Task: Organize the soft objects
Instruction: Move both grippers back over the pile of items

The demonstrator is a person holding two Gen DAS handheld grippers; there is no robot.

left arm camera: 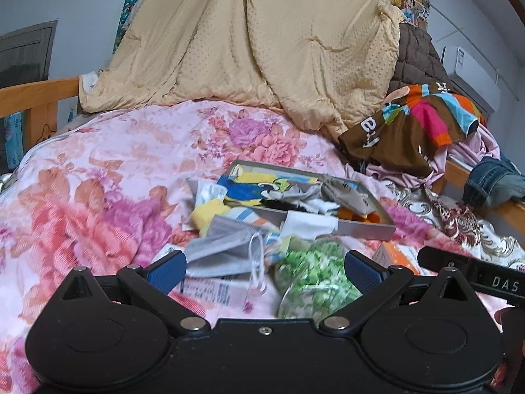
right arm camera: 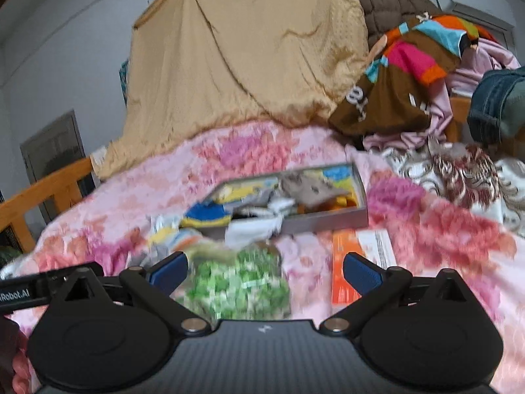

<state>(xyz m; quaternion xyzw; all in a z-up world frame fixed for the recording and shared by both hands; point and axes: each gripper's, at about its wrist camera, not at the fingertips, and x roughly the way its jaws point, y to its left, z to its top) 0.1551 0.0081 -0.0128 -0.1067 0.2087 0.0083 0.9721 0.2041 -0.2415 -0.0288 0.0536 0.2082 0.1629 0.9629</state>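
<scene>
Both tools hover low over a bed spread with a pink floral blanket (left arm camera: 98,177); the left hand-held gripper (left arm camera: 264,267) is spread wide and grasps nothing, its blue pads (left arm camera: 167,271) flanking a grey face mask (left arm camera: 226,249) and a green-patterned bag (left arm camera: 311,275) lying on the blanket; the right hand-held gripper (right arm camera: 264,267) is likewise released and empty, with the same green bag (right arm camera: 236,282) between its fingers and an orange-and-white packet (right arm camera: 347,262) just beside its right pad; beyond them a shallow grey box (left arm camera: 370,226) rests on the blanket, holding socks and small cloths (left arm camera: 295,193), with more spilling over its near-left edge; a tan quilt (left arm camera: 256,39) hangs behind; a heap of colourful clothes (left arm camera: 423,121) sits at the right.
</scene>
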